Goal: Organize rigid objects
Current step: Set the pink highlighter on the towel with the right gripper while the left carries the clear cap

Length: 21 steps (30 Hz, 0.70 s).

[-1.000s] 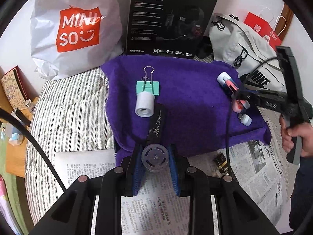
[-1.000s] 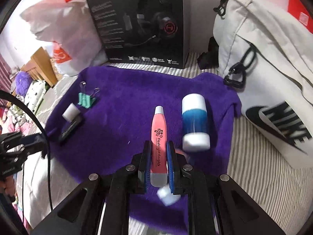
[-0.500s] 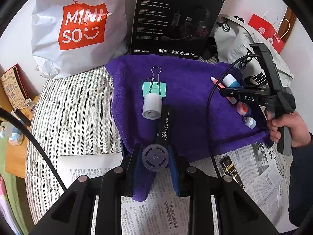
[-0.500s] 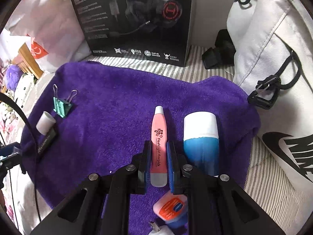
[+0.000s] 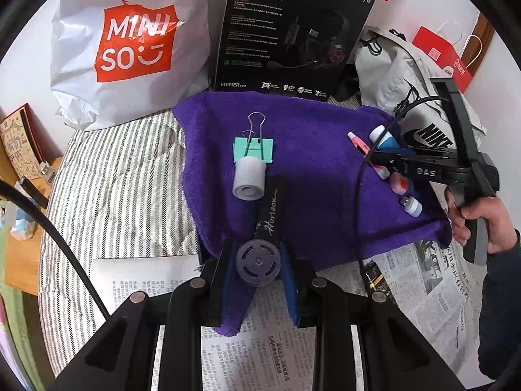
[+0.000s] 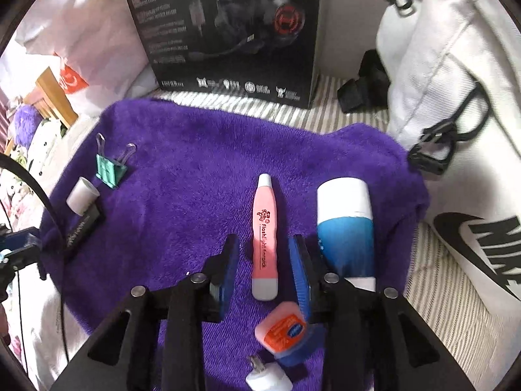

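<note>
My left gripper (image 5: 259, 262) is shut on a round grey spool (image 5: 258, 263) at the near edge of the purple towel (image 5: 312, 123). Ahead of it lie a black Horizon case (image 5: 270, 215), a white roll (image 5: 249, 179) and a teal binder clip (image 5: 254, 150). My right gripper (image 6: 264, 254) is open, its jaws either side of a pink flashlight pen (image 6: 265, 234) lying on the towel. A blue-and-white bottle (image 6: 346, 228) lies to its right. A small orange-lidded jar (image 6: 281, 330) and a white plug (image 6: 268, 376) lie under the gripper.
A black headset box (image 5: 293, 29) and a white Miniso bag (image 5: 130, 42) stand behind the towel. A white Nike bag (image 6: 456, 114) lies on the right. Newspaper (image 5: 433, 293) covers the near surface, striped cloth (image 5: 114, 195) the left.
My right gripper has opened and let go of the pink pen, which now lies on the towel beside the bottle. My left gripper still holds the spool, nearly still.
</note>
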### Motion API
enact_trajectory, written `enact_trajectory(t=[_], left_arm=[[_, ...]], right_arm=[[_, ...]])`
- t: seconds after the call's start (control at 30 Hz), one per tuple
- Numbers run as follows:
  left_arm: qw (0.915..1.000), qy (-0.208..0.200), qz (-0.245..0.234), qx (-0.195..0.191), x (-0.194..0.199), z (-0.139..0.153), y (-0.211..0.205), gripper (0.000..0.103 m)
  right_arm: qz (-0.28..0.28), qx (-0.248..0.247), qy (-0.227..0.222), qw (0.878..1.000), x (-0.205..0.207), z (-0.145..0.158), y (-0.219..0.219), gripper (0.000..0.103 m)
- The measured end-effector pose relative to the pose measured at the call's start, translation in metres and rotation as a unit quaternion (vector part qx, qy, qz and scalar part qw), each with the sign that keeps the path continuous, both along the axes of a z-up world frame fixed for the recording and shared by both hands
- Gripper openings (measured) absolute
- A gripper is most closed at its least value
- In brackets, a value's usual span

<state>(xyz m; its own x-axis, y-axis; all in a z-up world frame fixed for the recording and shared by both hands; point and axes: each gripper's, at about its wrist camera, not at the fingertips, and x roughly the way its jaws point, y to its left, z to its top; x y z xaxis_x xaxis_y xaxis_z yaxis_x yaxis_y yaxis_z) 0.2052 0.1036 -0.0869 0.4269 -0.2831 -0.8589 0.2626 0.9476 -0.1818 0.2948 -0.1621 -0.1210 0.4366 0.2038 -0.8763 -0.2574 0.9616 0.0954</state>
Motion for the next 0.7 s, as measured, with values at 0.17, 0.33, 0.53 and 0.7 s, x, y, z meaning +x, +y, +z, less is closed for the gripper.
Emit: enact_trajectory(t=[0.17,0.33,0.53,0.7], left_arm=[[0.9999,-0.005,-0.010,0.004,0.002,0.006,-0.009,0.025],[0.9997,-0.006,-0.024,-0.001,0.009,0.006,-0.025,0.025],[0.9992,0.003,-0.037,0.014,0.029,-0.008,-0.048,0.025],[0.9987,0.005,-0.049,0.013,0.048,-0.017,-0.062,0.025]], right_arm=[[-0.002,0.017,-0.021,1.000,-0.025,0.022,-0.010,0.038],[-0.007,0.023,-0.033,0.999,-0.056,0.037,-0.027,0.038],[-0.013,0.033,-0.035,0.999,-0.084,0.040,-0.042,0.039],[-0.023,0.037,-0.032,0.999,-0.100,0.040,-0.053,0.039]])
